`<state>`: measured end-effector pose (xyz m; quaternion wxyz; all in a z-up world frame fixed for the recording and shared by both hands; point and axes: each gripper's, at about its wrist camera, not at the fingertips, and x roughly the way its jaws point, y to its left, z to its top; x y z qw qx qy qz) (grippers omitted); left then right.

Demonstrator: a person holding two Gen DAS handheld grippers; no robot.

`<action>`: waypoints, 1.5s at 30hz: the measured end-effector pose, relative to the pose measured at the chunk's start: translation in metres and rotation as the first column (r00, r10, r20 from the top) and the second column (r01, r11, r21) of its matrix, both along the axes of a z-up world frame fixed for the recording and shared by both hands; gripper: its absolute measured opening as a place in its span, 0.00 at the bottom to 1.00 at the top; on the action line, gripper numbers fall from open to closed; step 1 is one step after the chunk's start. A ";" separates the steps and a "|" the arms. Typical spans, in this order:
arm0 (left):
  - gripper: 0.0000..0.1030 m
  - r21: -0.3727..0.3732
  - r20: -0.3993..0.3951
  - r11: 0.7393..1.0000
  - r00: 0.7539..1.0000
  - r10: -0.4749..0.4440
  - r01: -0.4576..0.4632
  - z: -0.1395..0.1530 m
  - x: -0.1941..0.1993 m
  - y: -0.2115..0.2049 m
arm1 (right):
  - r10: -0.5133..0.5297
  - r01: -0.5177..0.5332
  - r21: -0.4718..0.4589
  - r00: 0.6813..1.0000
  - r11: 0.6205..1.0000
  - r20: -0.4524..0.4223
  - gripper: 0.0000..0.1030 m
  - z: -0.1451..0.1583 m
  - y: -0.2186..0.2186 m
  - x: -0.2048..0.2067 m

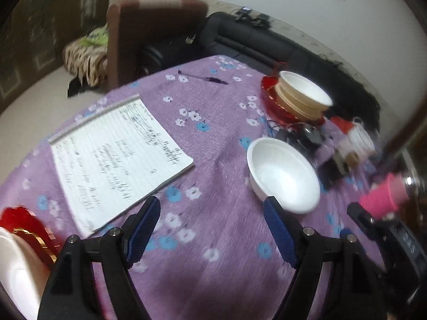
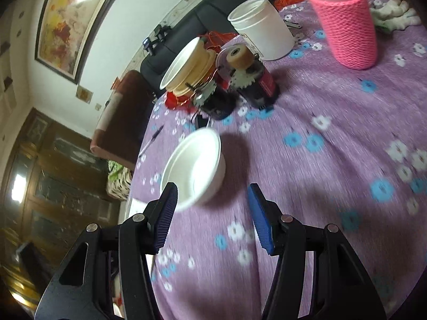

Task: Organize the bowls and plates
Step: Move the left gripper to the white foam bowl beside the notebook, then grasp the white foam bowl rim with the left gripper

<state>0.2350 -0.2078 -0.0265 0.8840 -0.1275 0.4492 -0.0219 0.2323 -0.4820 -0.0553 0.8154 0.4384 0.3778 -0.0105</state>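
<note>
Sitting upright, mouth up: white bowl (image 1: 284,174) on purple tablecloth (image 1: 213,146).

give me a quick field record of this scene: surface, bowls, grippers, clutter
surface: table under a purple floral cloth
loose bowl: white bowl, empty, alone on the cloth
stack: bowls on a red plate, far side
left gripper: open, empty
right gripper: open, empty, bowl just ahead
clutter: notepad, pen, white jar, pink knit item
</note>
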 end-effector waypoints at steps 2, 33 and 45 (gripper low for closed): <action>0.77 -0.033 -0.035 0.999 0.999 0.030 -0.032 -0.010 0.018 -0.004 | 0.001 -0.001 0.025 1.000 1.000 -0.001 0.54 -0.004 -0.004 0.013; 0.77 0.032 -0.030 0.999 0.999 0.025 -0.024 -0.051 0.060 -0.043 | 0.047 -0.048 -0.062 0.999 0.997 -0.020 0.54 -0.040 0.016 0.066; 0.71 0.075 -0.024 0.997 1.000 0.005 -0.003 -0.062 0.061 -0.051 | 0.050 -0.050 -0.111 0.999 0.993 -0.006 0.54 -0.040 0.021 0.069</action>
